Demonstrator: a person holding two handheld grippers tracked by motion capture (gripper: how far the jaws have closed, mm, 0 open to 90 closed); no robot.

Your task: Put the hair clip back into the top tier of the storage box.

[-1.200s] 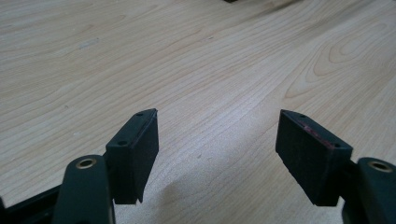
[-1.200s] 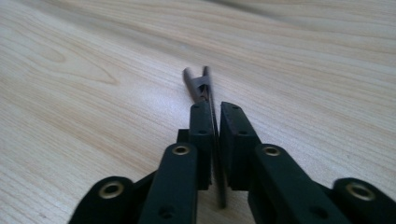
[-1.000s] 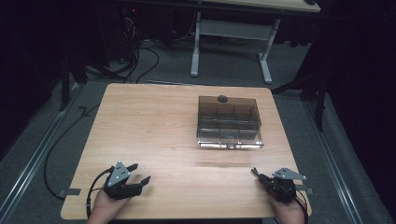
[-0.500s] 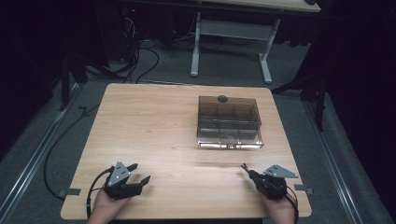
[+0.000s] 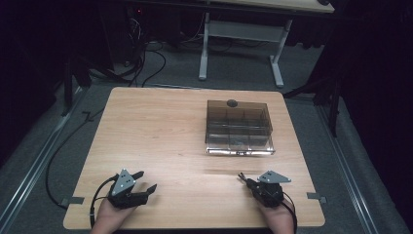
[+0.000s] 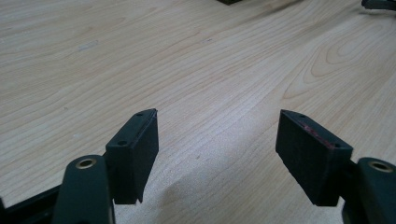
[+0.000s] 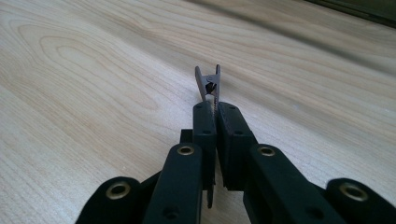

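The right hand-held gripper [image 5: 242, 177] has shifted since the earlier high view — from the desk's near right corner leftward and a little inward along the near edge, and its tip now points toward the middle of the desk [image 5: 160, 131]. Its jaws are pressed together on a small dark clip [image 7: 208, 84], a thin toothed piece that sticks out past the pads in the right gripper view and hangs just above the wood. The left hand-held gripper [image 5: 144, 181] sits where it was, near the front left corner, with its jaws spread wide apart and bare wood between them; the left gripper view shows the two black pads [image 6: 140, 140] well separated.

The clear compartment box [image 5: 238, 127] has not moved — it stands on the far right part of the desk, well apart from both grippers. It is a smoky see-through case split into small cells by inner walls. Something dark lies in a cell at its near side, too small to identify. A small dark round thing [image 5: 232, 103] rests at the middle of its far edge.
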